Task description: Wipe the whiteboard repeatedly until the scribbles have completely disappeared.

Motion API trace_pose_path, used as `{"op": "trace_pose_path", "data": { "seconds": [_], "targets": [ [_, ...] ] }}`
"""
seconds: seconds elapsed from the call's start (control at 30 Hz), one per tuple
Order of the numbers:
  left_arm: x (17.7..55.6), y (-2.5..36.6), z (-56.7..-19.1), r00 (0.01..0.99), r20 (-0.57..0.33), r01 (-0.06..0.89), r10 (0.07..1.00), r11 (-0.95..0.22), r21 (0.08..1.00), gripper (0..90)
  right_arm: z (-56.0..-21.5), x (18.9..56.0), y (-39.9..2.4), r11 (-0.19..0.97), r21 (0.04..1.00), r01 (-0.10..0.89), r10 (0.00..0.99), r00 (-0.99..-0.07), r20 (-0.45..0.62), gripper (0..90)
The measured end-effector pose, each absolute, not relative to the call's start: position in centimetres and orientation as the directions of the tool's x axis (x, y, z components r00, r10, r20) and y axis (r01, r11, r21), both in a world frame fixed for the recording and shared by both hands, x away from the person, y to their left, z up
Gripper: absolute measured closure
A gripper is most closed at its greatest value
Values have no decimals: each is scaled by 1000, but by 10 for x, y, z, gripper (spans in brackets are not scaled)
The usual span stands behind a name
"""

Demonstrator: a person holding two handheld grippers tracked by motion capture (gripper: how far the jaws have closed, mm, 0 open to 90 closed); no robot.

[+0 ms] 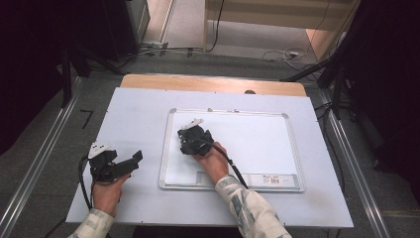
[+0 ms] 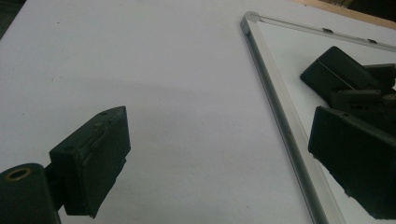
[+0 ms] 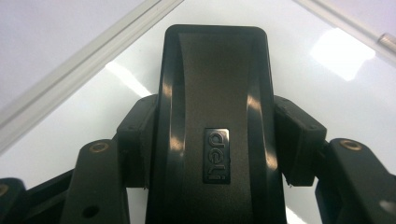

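R gripper (image 3: 212, 140) fingers (image 3: 135, 140) are clamping both long sides of a black eraser (image 3: 215, 93) w/ a "deli" badge, which is sitting on the whiteboard (image 1: 257, 139), towards its left half in the high view. The board's metal frame is crossing the upper corners of the right gripper view. R hand (image 1: 214, 161) is reaching over the board's near edge.

L gripper (image 2: 224, 163) fingers (image 2: 93, 163) are standing wide apart w/ nothing between them, over the pale sheet (image 1: 138, 109) covering the counter (image 1: 213, 83), just left of the board. L hand (image 1: 108, 193) is resting near the sheet's front edge.
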State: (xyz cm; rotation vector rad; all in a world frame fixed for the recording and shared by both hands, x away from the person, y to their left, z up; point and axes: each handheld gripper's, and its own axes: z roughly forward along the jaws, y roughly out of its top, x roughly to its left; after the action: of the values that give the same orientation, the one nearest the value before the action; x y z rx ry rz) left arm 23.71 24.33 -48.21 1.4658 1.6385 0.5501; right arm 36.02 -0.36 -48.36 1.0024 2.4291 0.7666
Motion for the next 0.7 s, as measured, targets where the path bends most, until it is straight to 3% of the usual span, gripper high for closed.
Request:
{"op": "trace_pose_path", "data": {
  "seconds": [0.1,0.3,0.7],
  "targets": [
    [237,243,-482,46,-297,581,954,217,785,62,-480,353,-2,609,627,486,721,-669,-181,374],
    [237,242,-482,49,-291,582,955,210,786,62,-453,354,-14,484,684,545,741,-671,10,375],
    [237,241,-482,49,-285,584,957,204,786,62,-456,350,-21,477,691,543,738,-675,21,374]
  ]
}}
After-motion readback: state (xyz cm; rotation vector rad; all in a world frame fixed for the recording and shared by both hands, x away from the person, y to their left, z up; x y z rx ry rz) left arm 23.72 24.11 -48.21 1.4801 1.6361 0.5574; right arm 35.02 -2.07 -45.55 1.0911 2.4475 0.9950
